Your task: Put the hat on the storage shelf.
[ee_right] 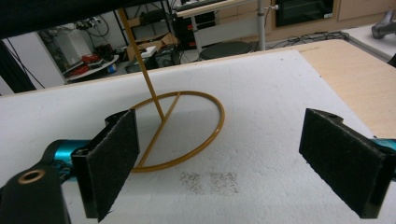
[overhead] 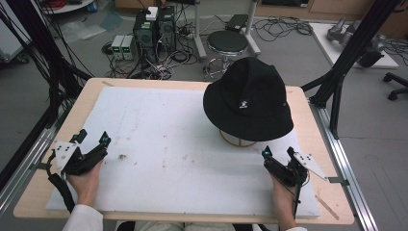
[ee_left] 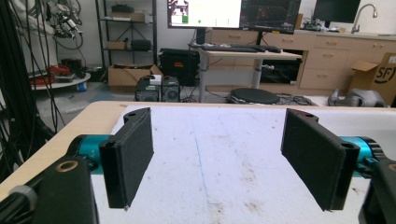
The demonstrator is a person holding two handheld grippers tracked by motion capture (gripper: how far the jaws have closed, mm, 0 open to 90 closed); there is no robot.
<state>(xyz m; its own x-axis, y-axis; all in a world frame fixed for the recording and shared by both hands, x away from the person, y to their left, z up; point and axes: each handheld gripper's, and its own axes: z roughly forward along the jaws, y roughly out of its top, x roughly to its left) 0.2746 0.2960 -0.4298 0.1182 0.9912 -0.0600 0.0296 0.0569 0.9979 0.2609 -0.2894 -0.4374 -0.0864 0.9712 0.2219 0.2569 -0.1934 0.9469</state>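
Hat (overhead: 248, 96) sits on a stand (ee_right: 180, 128), logo facing six o'clock.
Left gripper (overhead: 91, 139) and right gripper (overhead: 277, 153) both gape empty, well apart.

The hat (overhead: 248, 98) looks like matt black cloth. Its stand (ee_right: 180, 130) is thin glossy golden metal. The white mat (overhead: 163, 144) is rough and stained (foam-like), over a smooth pale wooden table (overhead: 323, 144). The 2 right gripper (ee_right: 233, 168) pads (ee_right: 112, 158) look coarse, matt black.
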